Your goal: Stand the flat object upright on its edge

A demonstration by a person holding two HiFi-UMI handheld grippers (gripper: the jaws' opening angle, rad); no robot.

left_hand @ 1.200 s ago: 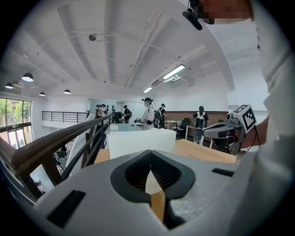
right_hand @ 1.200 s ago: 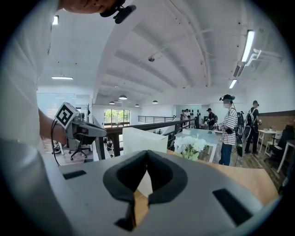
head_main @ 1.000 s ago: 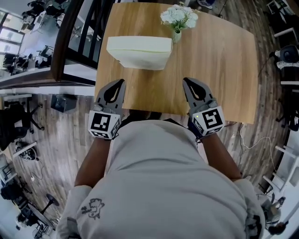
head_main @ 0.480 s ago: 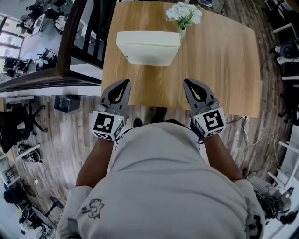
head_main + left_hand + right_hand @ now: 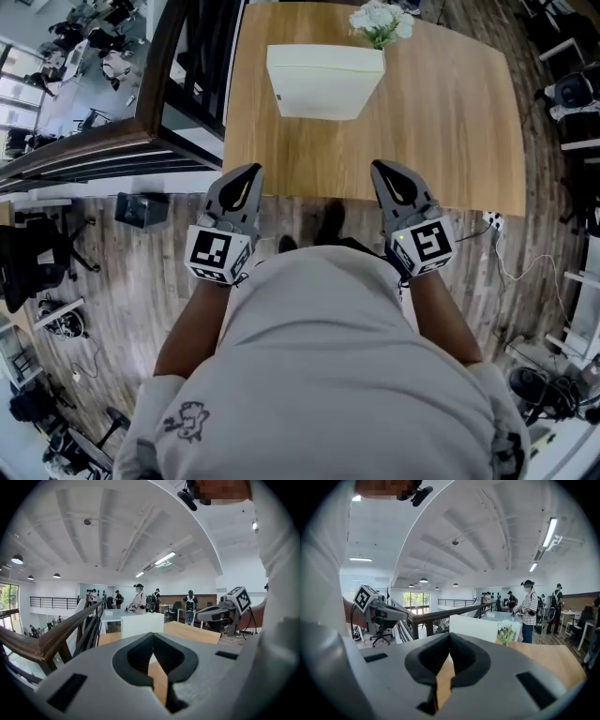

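Both claws are clenched with nothing in them: the left claw (image 5: pixel 251 171) and right claw (image 5: pixel 378 167) hang at the near edge of the worktop (image 5: pixel 450 122), tips pointing in over the wood. Each gripper view shows its 2 jaws pressed together on nothing.

The task's thing is the white box (image 5: pixel 323 82), way over at the far side of the worktop, just beside the little vase of flowers (image 5: pixel 380 21) and well apart from both claws. From the gripper views it shows a broad white face rising off the wood, so to me it reads like it may already be up on an edge, but I can't tell for sure whether that's a standing slab or just a chunky box lying down.

So my guess at the step: hands-off, either pre-approach or done. If it does need standing, the next move calls for reaching across, opening a claw, and tipping from 1 long edge while the other claw steadies it, minding the vase
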